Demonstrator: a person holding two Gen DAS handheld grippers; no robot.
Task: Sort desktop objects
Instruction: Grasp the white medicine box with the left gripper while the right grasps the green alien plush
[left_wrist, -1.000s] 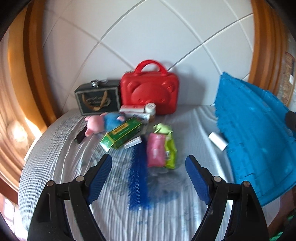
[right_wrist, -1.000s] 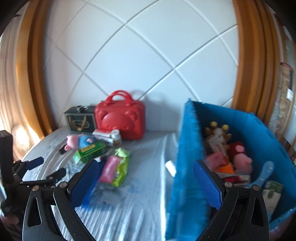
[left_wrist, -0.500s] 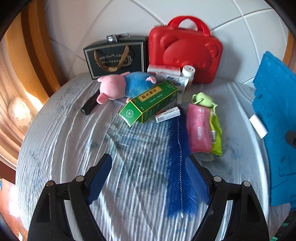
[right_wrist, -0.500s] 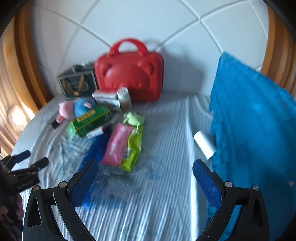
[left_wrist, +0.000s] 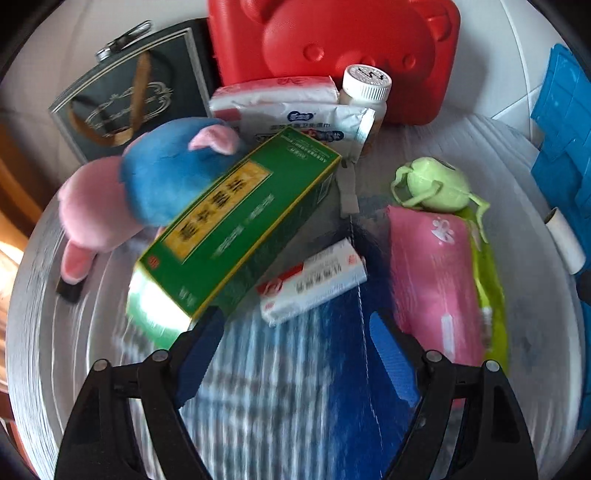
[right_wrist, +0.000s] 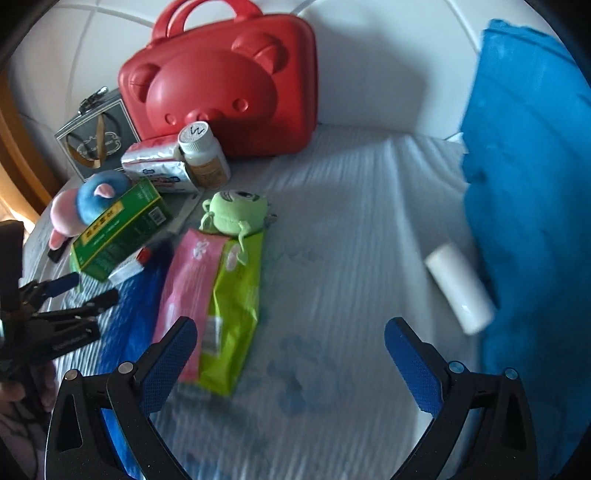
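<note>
our left gripper (left_wrist: 295, 354), jaws just narrowing yet apart, hovers above a blue brush (left_wrist: 332, 387); right gripper (right_wrist: 290, 363) jaws apart, empty.

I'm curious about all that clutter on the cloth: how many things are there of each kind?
Soft toys: 2, pink-and-blue pig, green monster
Boxes: 2, green, small white
Packets: 3, pink, lime, white
Bottle: 1
Cases: 2, red, dark
Brush: 1
White roll: 1
Total: 12
</note>
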